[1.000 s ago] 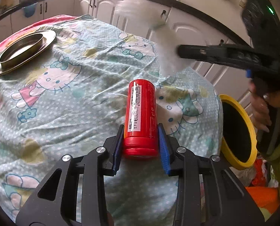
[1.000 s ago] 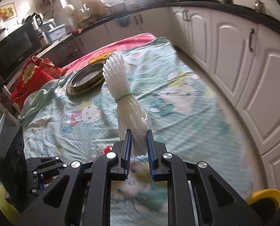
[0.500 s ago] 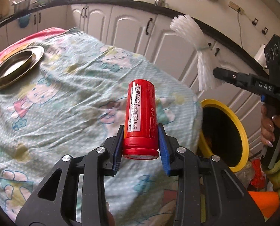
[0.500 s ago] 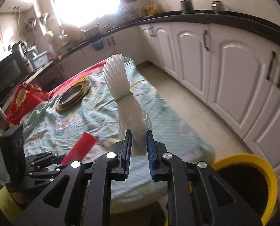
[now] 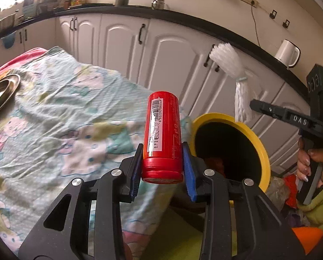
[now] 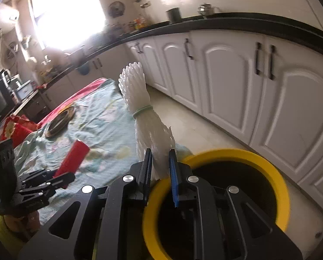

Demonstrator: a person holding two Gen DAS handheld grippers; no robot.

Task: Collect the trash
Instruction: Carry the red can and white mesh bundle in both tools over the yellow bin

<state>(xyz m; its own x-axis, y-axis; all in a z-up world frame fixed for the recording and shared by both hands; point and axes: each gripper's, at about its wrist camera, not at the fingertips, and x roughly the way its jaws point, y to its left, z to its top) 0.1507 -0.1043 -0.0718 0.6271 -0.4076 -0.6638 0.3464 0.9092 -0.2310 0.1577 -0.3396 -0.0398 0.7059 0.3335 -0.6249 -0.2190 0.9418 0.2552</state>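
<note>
Now left claw (image 5: 162, 169) clamped on red can (image 5: 162, 134), beside yellow-rimmed bin (image 5: 260, 145) at table (image 5: 53, 108) edge; right claw (image 6: 160, 169) pinching white banded bundle (image 6: 146, 117) over bin mouth.

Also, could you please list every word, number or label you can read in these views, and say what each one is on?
"DAS": raised letters on the right gripper, along its black finger.
"6922093890549" or close to it: digits beside the barcode on the red can; some are uncertain.
The can's white label also carries a date-like line and small characters, too blurred to read.
</note>
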